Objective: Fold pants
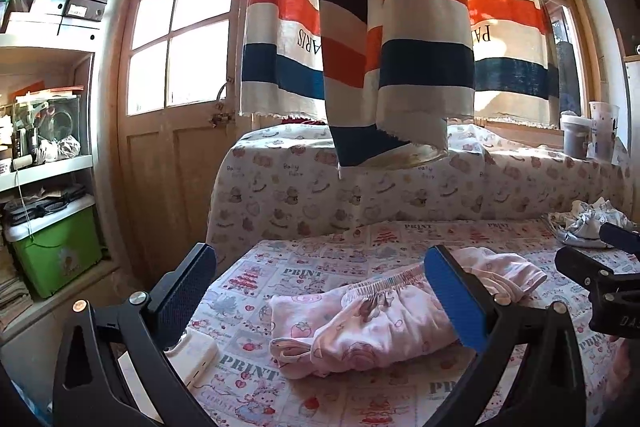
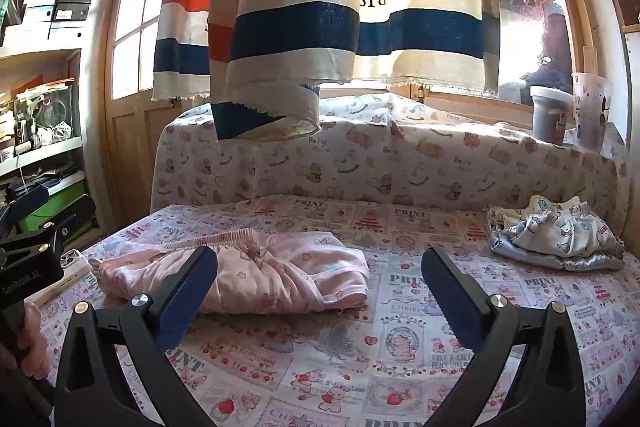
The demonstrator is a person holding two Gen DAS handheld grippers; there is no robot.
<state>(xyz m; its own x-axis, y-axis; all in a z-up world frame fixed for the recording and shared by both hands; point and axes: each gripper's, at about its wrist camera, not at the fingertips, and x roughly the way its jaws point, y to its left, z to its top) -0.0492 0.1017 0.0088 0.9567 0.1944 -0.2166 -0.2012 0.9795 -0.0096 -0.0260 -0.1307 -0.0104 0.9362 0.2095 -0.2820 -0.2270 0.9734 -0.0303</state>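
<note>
Pants [image 2: 240, 273] in pink, printed with small cartoon figures, lay bunched into a loose bundle on the bed [image 2: 360, 367], toward its left edge and nearer the front than the back. Their elastic waistband [image 2: 224, 237] ran along the far side of the bundle, gathered and wavy. In the left wrist view the same pants [image 1: 360, 331] sat directly ahead of your left tongs [image 1: 320, 295], partly behind the right-hand blue pad [image 1: 456, 301].

You held your left tongs wide open, with nothing between the pads; whether the right-hand pad touched the cloth could not be told. You held your right tongs [image 2: 320, 293] wide open too and empty, with the left-hand pad [image 2: 188, 297] crossing in front of the bundle and the other pad over bare sheet. Each tool showed at the edge of the other's view, and part of your hand [image 2: 34, 343] gripped the left handle.

A white phone [image 1: 192, 357] lay at the bed's left edge, just beside the pants. A second crumpled garment [image 2: 556, 233], white and pale blue with a silvery layer beneath, sat at the back right corner, well apart from the pink bundle. Behind the bed rose a back panel draped in a bear-print cover [image 2: 360, 163], and above it hung a striped curtain [image 2: 300, 7] before the window. Shelves [image 1: 44, 167] with boxes and a green bin [image 1: 56, 255] stood beyond the left edge.
</note>
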